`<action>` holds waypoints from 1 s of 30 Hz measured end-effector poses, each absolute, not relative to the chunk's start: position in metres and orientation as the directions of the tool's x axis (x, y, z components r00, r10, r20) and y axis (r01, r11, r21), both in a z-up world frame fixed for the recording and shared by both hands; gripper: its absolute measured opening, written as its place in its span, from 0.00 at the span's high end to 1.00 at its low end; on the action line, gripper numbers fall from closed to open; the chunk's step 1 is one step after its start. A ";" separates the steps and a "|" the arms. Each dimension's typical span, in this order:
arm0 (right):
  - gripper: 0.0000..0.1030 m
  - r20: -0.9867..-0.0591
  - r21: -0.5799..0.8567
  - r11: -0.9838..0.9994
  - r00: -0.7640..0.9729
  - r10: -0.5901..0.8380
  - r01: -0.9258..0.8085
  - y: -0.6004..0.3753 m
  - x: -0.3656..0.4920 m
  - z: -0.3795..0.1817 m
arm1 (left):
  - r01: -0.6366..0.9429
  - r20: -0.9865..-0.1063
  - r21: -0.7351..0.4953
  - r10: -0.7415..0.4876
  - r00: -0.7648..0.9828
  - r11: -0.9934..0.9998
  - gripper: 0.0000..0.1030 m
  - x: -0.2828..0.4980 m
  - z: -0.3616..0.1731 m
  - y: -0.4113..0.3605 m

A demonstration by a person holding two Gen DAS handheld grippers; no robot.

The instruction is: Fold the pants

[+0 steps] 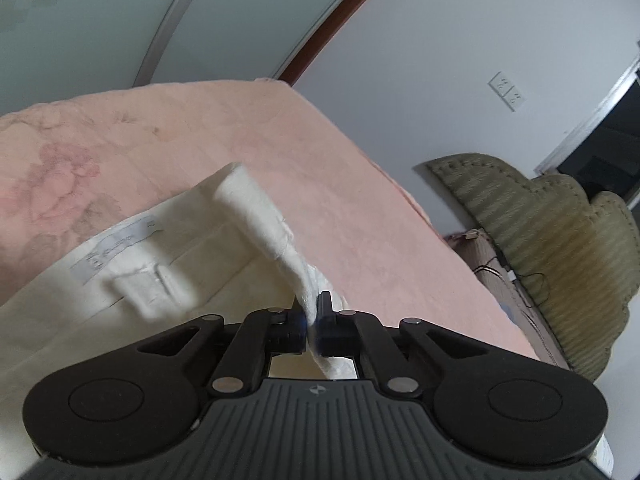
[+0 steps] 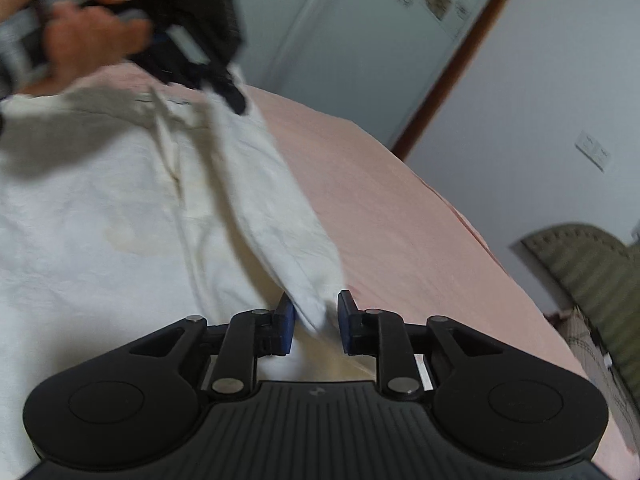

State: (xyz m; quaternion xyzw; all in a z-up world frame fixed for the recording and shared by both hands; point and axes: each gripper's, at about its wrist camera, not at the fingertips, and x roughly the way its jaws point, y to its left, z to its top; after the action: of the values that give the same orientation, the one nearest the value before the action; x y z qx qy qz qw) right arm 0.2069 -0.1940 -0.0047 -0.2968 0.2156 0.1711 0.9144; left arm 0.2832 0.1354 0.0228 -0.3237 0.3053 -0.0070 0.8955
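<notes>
The white pants (image 2: 120,208) lie spread on the pink bed (image 2: 400,208). Your left tool (image 1: 313,312) is clamped on a raised edge of them, while your right tool (image 2: 316,312) stands slightly parted around another fold, its pads not pressing.

Cream-white pants (image 1: 168,248), bearing a pale grey label (image 1: 116,250), are lying on a pink bed cover (image 1: 320,168) that is showing a faded rose-and-brown floral print toward its left edge. An olive-green ribbed headboard (image 1: 560,232) is standing beyond the cover's right edge, and both black grippers are showing blue pads (image 2: 288,320).
</notes>
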 end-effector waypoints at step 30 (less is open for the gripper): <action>0.92 -0.581 0.066 0.812 0.639 0.504 -0.580 -0.163 0.039 0.000 | -0.143 -0.611 -0.405 -0.151 0.777 0.903 0.92 0.106 -0.007 0.187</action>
State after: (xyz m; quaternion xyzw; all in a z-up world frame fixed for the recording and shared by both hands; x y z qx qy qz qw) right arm 0.0395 -0.1628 0.0004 -0.0636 0.3008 0.3000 0.9030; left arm 0.1057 0.1866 -0.0070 -0.2198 0.3336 -0.0022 0.9167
